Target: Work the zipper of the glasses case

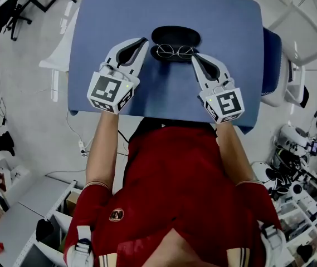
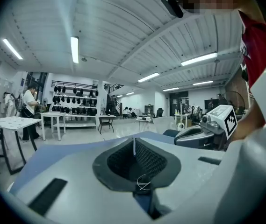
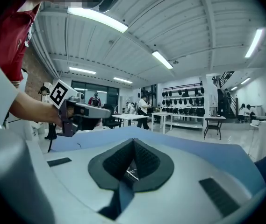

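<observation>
Head view. Looks steeply down on a blue bench (image 1: 169,102). Shows the black glasses case (image 1: 175,35) at the far middle of that bench, with wire-rimmed glasses (image 1: 175,51) lying along its near edge. Places the left hand-held gripper (image 1: 143,39) just beside the case's left end, and the right hand-held gripper (image 1: 193,57) just beside the right lens of the glasses. Cannot tell whether either tip touches. Shows both angled inward toward the case, each marker cube nearest the person, whose bare forearms and red shirt fill the lower frame.

Left gripper view. Looks along the left hand-held gripper (image 2: 133,139): jaws pressed together, dark ribbed pads meeting in a thin seam, pinching nothing. Hides the case behind the grey jaw body. Catches the right hand-held gripper (image 2: 203,134) at the right with its cube, above the blue bench (image 2: 53,157). Takes in white tables, a rack of dark items and several people far behind.

Right gripper view. Looks along the right hand-held gripper (image 3: 133,140): jaws likewise closed tight, pads meeting, nothing between them. Shows the left hand-held gripper (image 3: 83,113) at the left, held in a hand, over the bench (image 3: 203,148).
</observation>
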`<state>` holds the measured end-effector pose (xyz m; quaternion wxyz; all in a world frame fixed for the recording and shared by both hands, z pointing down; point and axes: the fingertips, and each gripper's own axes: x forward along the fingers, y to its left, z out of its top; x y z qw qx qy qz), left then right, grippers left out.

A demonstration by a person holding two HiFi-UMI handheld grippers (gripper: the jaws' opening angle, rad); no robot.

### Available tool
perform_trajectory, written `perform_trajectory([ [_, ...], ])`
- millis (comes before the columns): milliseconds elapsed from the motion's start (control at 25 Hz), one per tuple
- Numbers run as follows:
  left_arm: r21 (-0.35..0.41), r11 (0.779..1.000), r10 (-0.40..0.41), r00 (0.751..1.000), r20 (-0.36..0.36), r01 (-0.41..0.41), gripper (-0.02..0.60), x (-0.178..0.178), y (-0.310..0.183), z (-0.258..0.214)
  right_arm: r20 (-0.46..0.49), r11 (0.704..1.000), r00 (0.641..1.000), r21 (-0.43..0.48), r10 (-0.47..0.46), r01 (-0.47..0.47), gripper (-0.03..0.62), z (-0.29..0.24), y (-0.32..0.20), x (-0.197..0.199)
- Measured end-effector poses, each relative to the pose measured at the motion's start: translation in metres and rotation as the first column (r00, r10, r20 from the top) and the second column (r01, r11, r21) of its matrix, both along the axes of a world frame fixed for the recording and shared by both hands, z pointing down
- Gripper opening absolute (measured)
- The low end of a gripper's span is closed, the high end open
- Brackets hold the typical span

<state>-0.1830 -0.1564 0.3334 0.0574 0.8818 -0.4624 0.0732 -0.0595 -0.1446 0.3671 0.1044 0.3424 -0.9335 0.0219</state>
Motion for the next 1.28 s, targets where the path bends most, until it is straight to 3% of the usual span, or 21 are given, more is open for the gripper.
perform_trajectory([
  [240,-0.066,0.987,0.155,0.981,0.118,-0.148,0.017,0.016,-0.03,0.026,-0.063,1.0,0.998,0.004,0.01,-0.01,-0.005,0.007,-0.001,0.001],
  [600,-0.174,0.958,0.27,0.922,0.279,-0.229,0.084,0.037,-0.067,0.057,-0.129,0.998,0.989,-0.002,-0.068,0.068,0.025,0.018,-0.004,0.012],
  [920,-0.298,0.906,0.406,0.815,0.414,-0.3,0.112,0.052,-0.084,0.093,-0.231,0.988,0.961,-0.03,-0.154,0.151,0.078,0.043,-0.001,0.01],
  [1280,-0.423,0.827,0.551,0.686,0.476,-0.37,0.12,0.068,-0.091,0.123,-0.414,0.974,0.886,-0.011,-0.21,0.226,0.123,0.068,0.001,0.01],
])
